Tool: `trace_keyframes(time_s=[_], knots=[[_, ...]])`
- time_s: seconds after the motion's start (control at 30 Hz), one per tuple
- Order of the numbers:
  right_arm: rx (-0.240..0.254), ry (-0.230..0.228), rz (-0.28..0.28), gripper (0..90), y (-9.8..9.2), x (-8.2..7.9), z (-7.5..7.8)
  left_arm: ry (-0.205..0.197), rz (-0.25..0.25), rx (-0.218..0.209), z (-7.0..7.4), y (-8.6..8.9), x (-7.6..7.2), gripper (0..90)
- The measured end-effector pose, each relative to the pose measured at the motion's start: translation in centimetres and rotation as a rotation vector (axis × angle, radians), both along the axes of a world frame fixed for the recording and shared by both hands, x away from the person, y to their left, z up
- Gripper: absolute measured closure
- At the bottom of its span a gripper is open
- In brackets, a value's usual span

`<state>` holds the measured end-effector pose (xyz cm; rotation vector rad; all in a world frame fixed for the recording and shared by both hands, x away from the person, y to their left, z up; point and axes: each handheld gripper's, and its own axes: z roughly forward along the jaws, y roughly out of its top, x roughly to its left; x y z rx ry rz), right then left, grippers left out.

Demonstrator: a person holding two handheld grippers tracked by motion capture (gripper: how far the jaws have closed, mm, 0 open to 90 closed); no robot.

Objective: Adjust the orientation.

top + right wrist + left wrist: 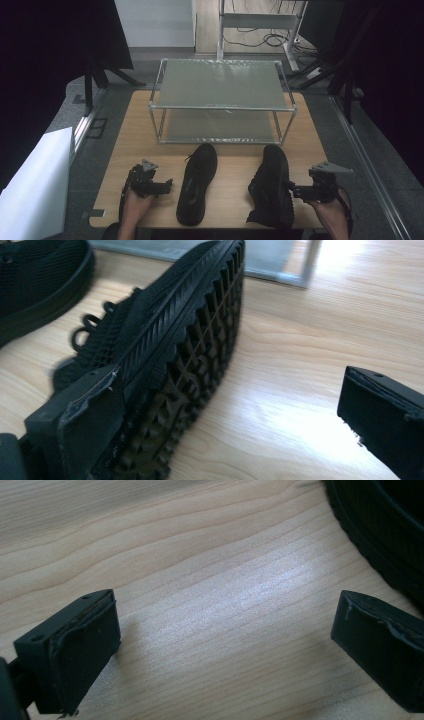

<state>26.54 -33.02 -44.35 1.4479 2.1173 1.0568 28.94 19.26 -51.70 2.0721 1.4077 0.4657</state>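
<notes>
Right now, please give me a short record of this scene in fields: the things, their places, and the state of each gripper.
surface: wooden table
rack: two-level metal shelf at the far half of the table, both levels bare
left shoe: black shoe lying upright, toe toward the rack
right shoe: black shoe tipped on its side, its sole facing the right gripper
left gripper: left gripper open over bare wood, beside the left shoe, holding nothing
right gripper: right gripper open, one jaw against the sole's edge, not closed on it

bare table [230, 192] between two shoes [197, 182], rack [222, 107] blocking behind
</notes>
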Motion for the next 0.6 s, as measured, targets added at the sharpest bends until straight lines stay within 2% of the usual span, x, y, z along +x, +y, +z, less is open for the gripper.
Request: trace_keyframes(time_s=[0.2,0.33,0.47,0.53,0.6], knots=[[-0.006,0.017,-0.077,1.0,-2.4,-0.6,-0.1,-0.001,-0.002,-0.022,0.0,0.0,0.1,0.0],[-0.029,0.024,-0.095,1.3,-3.4,-0.8,-0.3,0.001,-0.002,-0.031,0.0,0.0,0.1,0.0],[-0.019,0.042,-0.124,0.7,-4.6,-0.7,-1.1,0.002,-0.007,-0.044,0.0,-0.1,0.2,0.0],[-0.040,0.066,-0.148,2.0,-5.3,-0.5,-1.7,0.000,-0.008,-0.048,0.0,-0.2,0.2,0.0],[-0.055,0.068,-0.159,5.0,-5.4,-0.5,-2.0,0.002,-0.012,-0.051,0.0,-0.2,0.2,0.0]])
